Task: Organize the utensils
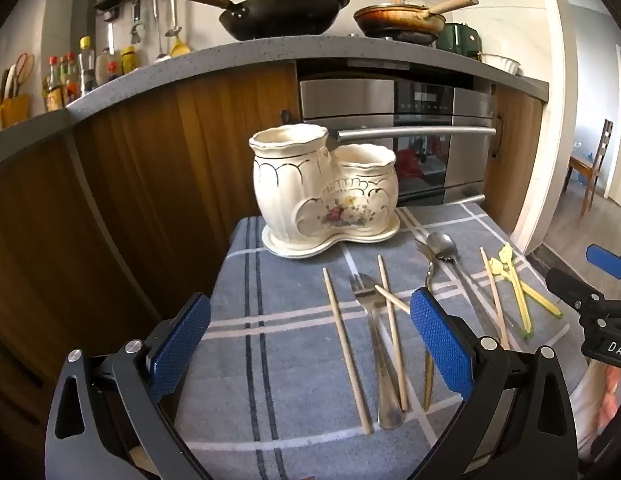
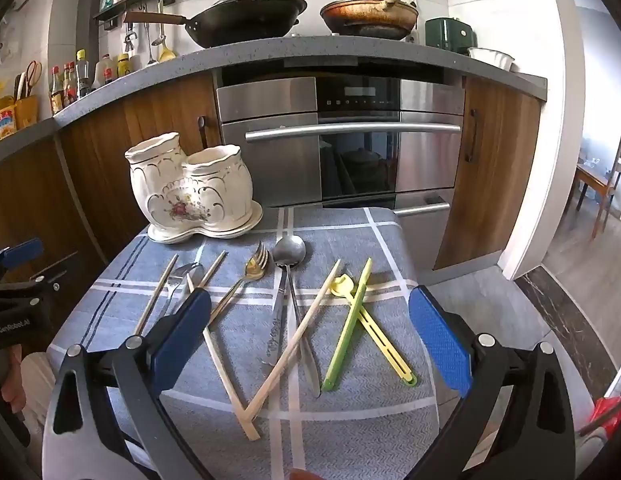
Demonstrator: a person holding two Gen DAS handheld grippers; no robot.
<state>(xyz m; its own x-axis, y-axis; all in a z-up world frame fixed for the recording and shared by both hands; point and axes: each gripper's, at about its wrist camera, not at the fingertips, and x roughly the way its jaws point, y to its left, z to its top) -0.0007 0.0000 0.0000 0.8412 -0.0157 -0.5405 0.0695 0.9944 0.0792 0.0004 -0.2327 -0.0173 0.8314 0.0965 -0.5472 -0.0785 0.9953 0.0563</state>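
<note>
Apparently nothing is sorted yet, since both the left gripper and right gripper hover with fingers wide open and empty above loose utensils near the ceramic holder.

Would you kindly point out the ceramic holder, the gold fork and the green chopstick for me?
Ceramic holder (image 2: 178,200): right wrist view, on the flower-painted front.
Gold fork (image 2: 255,266): right wrist view, on the head below the tines.
Green chopstick (image 2: 346,328): right wrist view, on the middle of its shaft.
</note>
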